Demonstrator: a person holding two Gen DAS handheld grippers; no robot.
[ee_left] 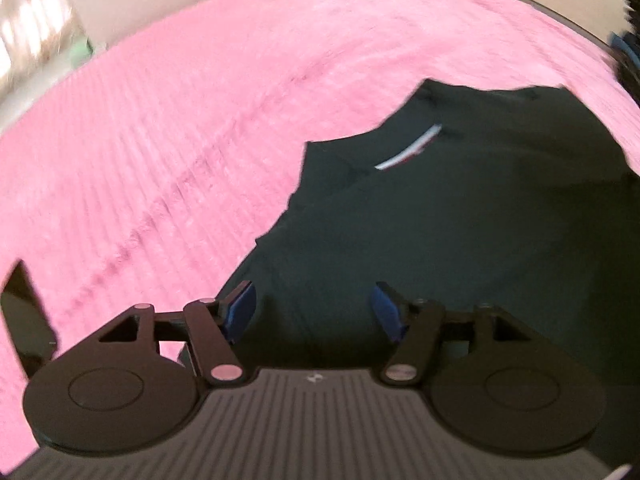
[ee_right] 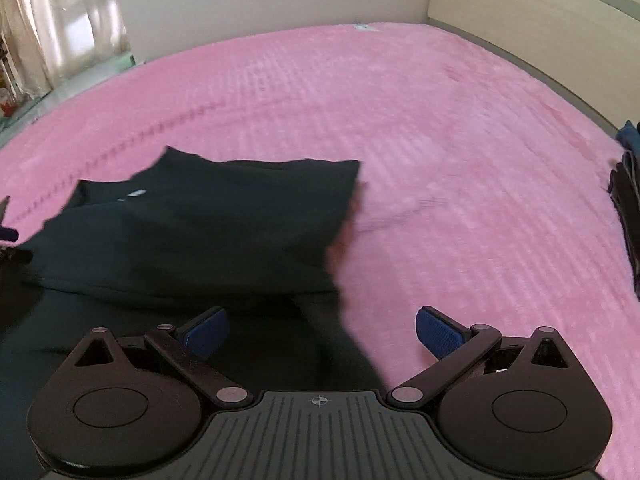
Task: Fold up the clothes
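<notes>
Motion blur smears the left wrist view; the dark garment (ee_left: 460, 220) runs past its right and bottom edges. It lies partly folded on my ribbed pink plush bedspread (ee_right: 460, 140), a small pale label (ee_left: 408, 148) showing. My left gripper (ee_left: 314, 308) and right gripper (ee_right: 320, 328) both stand apart, blue pads (ee_right: 438, 330) holding nothing. Dark items at the far right edge (ee_right: 626, 208) are unidentifiable.

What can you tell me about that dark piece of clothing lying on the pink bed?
The dark, nearly black soft fabric garment lies on the pink ribbed plush bedspread, partly folded: one layer is doubled over another, with uneven edges. A small white label shows near its far edge. Nothing grips it; the open left gripper and open right gripper hang just above its near part.
</notes>
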